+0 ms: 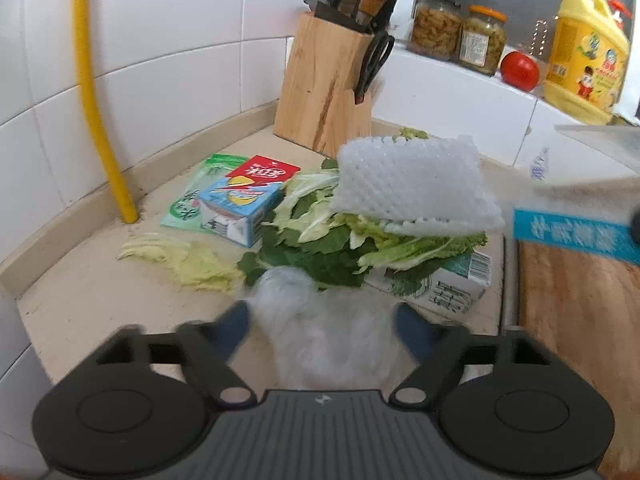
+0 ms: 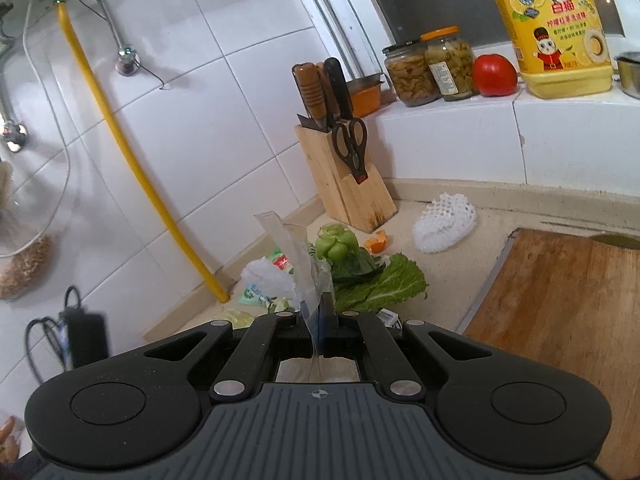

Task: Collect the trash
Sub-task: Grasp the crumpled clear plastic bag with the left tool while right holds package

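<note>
A trash pile lies on the beige counter: vegetable leaves (image 1: 320,240), a blue drink carton (image 1: 240,208), a green wrapper (image 1: 196,196), a milk carton (image 1: 452,288) and pale leaf scraps (image 1: 188,260). A white foam net (image 1: 416,184) is above the pile. My left gripper (image 1: 324,316) is open, with a blurred crumpled clear plastic piece (image 1: 320,320) between its fingers. My right gripper (image 2: 318,316) is shut on a clear plastic wrapper (image 2: 296,256), above the leaves (image 2: 380,284), a green pepper top (image 2: 336,240), orange peel (image 2: 378,242) and a second foam net (image 2: 444,222).
A wooden knife block (image 1: 324,88) with knives and scissors stands at the back. A wooden cutting board (image 2: 560,300) lies on the right. Two jars (image 2: 432,66), a tomato (image 2: 494,76) and a yellow detergent jug (image 2: 548,28) sit on the sill. A yellow hose (image 2: 132,152) runs down the tiled wall.
</note>
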Available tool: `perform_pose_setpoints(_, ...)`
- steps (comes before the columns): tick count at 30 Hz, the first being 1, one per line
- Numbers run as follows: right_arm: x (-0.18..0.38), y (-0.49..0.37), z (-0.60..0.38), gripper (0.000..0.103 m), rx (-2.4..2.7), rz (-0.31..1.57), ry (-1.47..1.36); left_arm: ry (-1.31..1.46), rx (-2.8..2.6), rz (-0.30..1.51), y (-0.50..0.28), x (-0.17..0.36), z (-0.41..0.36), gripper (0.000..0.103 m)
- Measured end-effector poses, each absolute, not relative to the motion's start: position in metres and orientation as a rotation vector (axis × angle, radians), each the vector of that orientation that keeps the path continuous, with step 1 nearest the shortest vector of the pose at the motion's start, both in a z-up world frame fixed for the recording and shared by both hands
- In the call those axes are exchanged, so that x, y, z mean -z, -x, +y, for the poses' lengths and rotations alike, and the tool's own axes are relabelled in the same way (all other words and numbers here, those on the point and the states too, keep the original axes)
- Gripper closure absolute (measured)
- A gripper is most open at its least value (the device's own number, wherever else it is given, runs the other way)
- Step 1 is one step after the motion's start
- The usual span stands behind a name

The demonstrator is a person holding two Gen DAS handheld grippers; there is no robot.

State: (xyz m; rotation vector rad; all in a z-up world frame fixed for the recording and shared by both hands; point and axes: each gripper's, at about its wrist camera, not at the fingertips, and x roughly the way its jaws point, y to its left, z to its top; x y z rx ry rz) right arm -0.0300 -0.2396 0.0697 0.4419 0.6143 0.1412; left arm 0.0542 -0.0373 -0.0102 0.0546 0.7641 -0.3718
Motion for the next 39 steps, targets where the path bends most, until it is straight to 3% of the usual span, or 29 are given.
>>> perform_pose_setpoints(2,-0.066,0.031,-0.241,0.101,-0.143,0.621,-0.456,-0.104,0.338,0.792,-0.064,0.021,-0.048,0.013)
perform_pose_setpoints(4,-0.062,0.033,-0.241,0.101,-0.152,0.627,-0.463,-0.144,0.285,0.83,-0.07,0.032,-0.054,0.028)
perform_pose_setpoints(5,-0.062,0.034,-0.241,0.101,-0.155,0.625,-0.458,-0.143,0.278,0.864,-0.073,0.037,-0.054,0.049)
perform_pose_setpoints(11,-0.07,0.046,-0.242,0.101,-0.192,0.576,-0.447,-0.088,0.266,0.887,-0.065,0.034,-0.035,0.071)
perform_pose_setpoints(23,-0.096,0.067,-0.217,0.101,-0.2,0.477,-0.393,0.01,0.296,0.782,-0.026,-0.007,0.004,0.074)
perform_pose_setpoints(39,-0.105,0.074,-0.158,0.101,-0.129,0.53,-0.265,0.069,0.295,0.708,0.008,-0.022,0.061,0.074)
